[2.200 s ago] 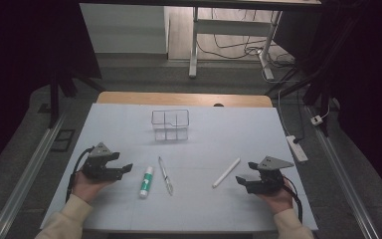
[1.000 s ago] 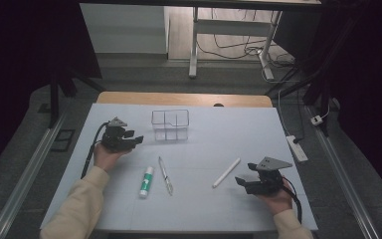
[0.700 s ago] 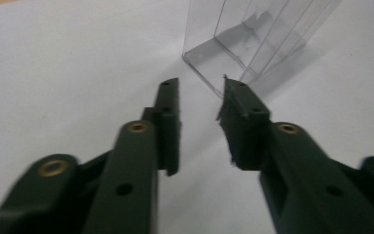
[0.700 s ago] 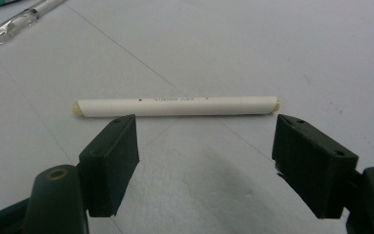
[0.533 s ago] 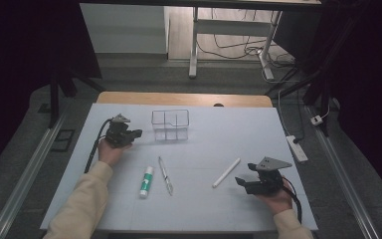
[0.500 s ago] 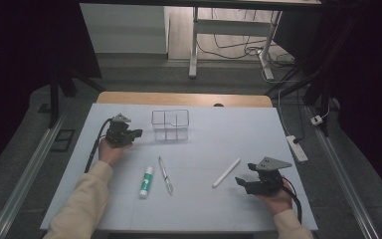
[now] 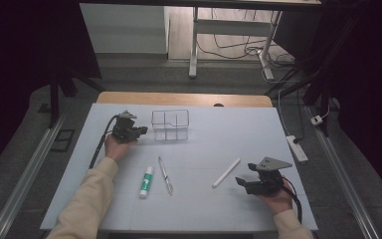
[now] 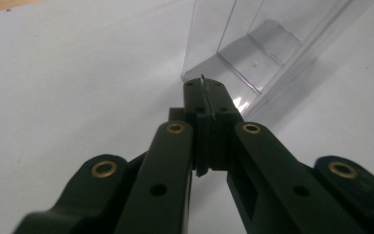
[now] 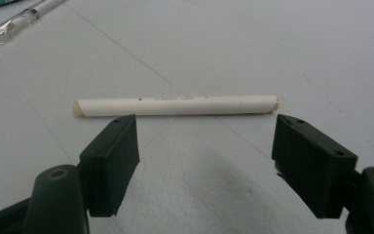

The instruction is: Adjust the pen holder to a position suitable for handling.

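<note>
Clear plastic organizer (image 7: 170,124); smooth white cylindrical marker (image 9: 176,105).

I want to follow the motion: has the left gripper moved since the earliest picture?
Yes. The left gripper went forward, away from the person, from beside the green-and-white tube up to the left side of the clear container, jaws shut.

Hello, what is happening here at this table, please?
A person works with two handheld grippers. The left gripper, jaws shut with nothing between them, sits beside the clear plastic organizer. The right gripper is open and points at a white marker lying on the table, not yet touching it. A glue stick and a clear pen lie between them.
</note>
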Motion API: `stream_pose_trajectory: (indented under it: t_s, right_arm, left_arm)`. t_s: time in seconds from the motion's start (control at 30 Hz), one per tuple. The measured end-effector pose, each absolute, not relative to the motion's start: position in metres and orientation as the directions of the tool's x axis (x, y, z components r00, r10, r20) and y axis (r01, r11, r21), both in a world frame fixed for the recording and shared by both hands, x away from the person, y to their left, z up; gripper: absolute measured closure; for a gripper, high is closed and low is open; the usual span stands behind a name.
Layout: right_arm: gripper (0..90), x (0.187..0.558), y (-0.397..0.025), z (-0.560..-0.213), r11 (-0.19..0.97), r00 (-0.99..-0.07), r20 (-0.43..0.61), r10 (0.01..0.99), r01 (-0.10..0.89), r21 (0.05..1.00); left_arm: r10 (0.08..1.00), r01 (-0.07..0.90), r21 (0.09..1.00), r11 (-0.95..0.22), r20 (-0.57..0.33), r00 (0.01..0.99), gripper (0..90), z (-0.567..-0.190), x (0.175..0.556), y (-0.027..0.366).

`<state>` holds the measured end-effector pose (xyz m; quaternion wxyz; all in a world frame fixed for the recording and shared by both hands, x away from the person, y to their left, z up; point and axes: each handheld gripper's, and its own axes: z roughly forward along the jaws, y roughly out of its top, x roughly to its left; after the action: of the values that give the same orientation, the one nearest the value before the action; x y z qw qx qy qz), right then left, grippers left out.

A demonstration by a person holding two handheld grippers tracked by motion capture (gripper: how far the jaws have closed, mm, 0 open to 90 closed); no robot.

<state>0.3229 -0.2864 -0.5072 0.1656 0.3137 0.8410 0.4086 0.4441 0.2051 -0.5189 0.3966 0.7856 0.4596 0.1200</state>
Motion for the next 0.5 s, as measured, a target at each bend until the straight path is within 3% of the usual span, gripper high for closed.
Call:
stream_pose_trajectory:
  t_s: [0.5]
  right_arm:
    - [25.0,0.3227,-0.2871,-0.5076,0.47,-0.746,-0.023,0.666,0.395,0.79]
  left_arm:
    - [0.806,0.638,0.726,-0.256,-0.204,0.556,89.1,-0.5232,0.4548,0.1987]
